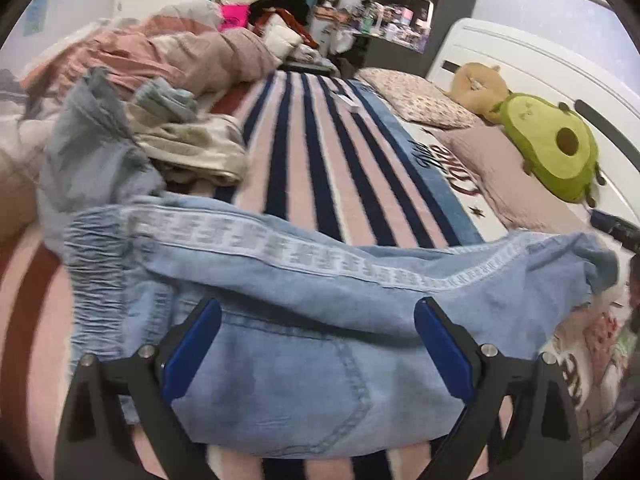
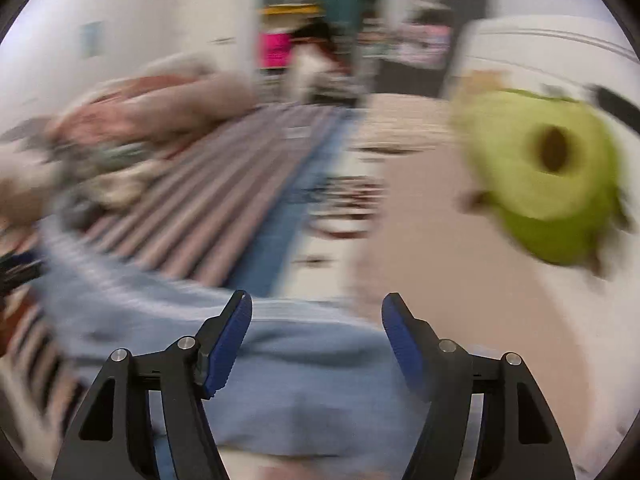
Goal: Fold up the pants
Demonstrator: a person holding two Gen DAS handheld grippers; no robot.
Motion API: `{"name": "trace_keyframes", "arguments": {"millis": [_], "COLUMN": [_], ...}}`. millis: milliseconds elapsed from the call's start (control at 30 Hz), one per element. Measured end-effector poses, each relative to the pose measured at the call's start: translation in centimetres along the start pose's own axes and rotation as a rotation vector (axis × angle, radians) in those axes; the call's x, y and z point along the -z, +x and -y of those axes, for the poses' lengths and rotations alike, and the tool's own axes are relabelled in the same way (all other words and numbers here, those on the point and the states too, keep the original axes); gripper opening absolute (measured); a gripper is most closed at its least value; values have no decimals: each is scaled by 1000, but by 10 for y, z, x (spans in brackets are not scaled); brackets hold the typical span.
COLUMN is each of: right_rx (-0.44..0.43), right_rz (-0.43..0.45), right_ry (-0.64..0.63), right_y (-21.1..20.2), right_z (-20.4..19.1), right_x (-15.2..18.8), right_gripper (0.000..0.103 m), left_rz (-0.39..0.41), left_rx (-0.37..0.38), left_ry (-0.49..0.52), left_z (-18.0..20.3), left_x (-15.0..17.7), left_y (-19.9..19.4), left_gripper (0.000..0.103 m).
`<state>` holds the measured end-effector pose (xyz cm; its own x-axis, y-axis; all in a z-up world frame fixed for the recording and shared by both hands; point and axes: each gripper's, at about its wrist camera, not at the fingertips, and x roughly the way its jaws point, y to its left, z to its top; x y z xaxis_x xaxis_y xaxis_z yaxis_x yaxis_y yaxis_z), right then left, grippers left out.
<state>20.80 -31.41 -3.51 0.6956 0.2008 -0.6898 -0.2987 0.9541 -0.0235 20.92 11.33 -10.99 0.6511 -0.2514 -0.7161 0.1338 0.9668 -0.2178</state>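
Note:
Light blue denim pants with a patterned white side stripe lie folded across the striped blanket on the bed. Their elastic waistband is at the left. My left gripper is open, its blue pads spread wide just above the denim, holding nothing. In the blurred right wrist view the pants lie under my right gripper, which is open and empty. The other gripper shows dark at the left wrist view's right edge.
A heap of clothes and a pink duvet lie at the left. An avocado plush, a tan plush and pillows rest by the white headboard. Shelves stand behind.

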Motion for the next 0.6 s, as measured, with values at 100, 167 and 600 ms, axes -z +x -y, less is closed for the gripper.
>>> {"name": "trace_keyframes", "arguments": {"millis": [100, 167, 600], "right_rx": [-232, -347, -353], "right_rz": [-75, -137, -148], "right_ry": [-70, -114, 1], "right_y": [34, 54, 75], "right_z": [-52, -86, -82], "right_x": [7, 21, 48], "right_gripper": [64, 62, 63], "left_rz": [-50, -79, -49], "left_rx": [86, 121, -176], "left_ry": [15, 47, 56], "left_z": [9, 17, -13], "left_x": [7, 13, -19], "left_y": [7, 10, 84], "left_gripper": [95, 95, 95]}}
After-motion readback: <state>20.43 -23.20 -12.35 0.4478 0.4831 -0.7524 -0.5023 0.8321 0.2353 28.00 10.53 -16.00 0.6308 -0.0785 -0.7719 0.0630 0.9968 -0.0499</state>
